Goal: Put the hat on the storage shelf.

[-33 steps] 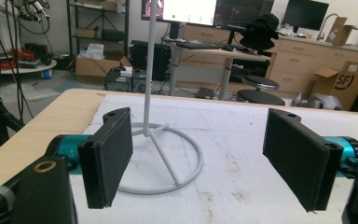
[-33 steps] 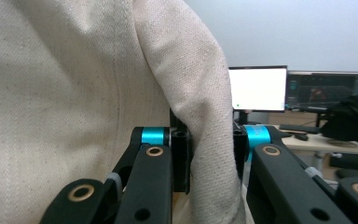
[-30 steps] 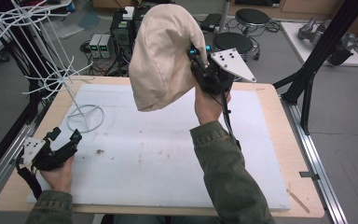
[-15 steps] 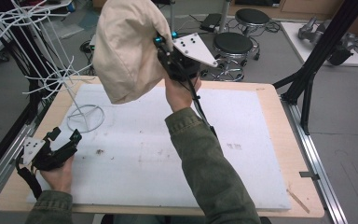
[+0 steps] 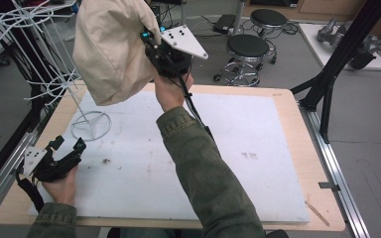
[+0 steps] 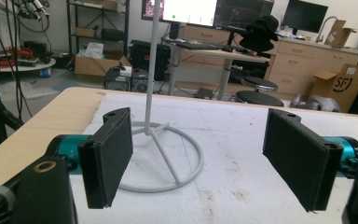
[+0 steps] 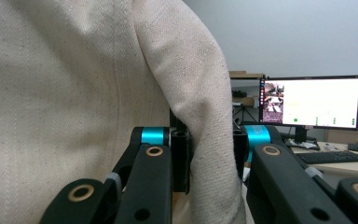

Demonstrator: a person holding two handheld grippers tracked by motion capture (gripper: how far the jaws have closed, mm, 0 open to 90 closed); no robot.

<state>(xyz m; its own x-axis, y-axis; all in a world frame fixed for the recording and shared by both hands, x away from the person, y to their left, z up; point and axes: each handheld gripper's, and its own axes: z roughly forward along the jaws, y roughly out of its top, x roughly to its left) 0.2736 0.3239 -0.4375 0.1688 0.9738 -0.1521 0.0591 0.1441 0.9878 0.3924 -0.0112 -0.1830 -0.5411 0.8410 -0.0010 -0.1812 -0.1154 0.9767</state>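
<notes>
We hold a cream cloth bag (image 5: 111, 49) up in the air with the right gripper (image 5: 151, 42), above the far left part of the table (image 5: 287, 99) and just beside the white wire rack (image 5: 54, 84). In the right gripper view the jaws are pinched tight on a fold of the bag's (image 7: 98, 93) fabric, the cloth squeezed between the two black pads (image 7: 181, 158). The bag hangs slack from that grip, its lower edge clear of the white mat (image 5: 238, 148). We cannot tell whether anything is inside it; its mouth is not visible and the fabric hides whatever it may hold.

Our left gripper (image 5: 67, 145) rests low at the near left corner of the mat, the hand (image 5: 59, 181) under it. In the left gripper view its jaws are spread wide with nothing between the pads (image 6: 107, 156), and they look toward the rack's round base (image 6: 168, 158) and its upright pole, which stand on the mat a little way ahead. The base ring holds nothing.
</notes>
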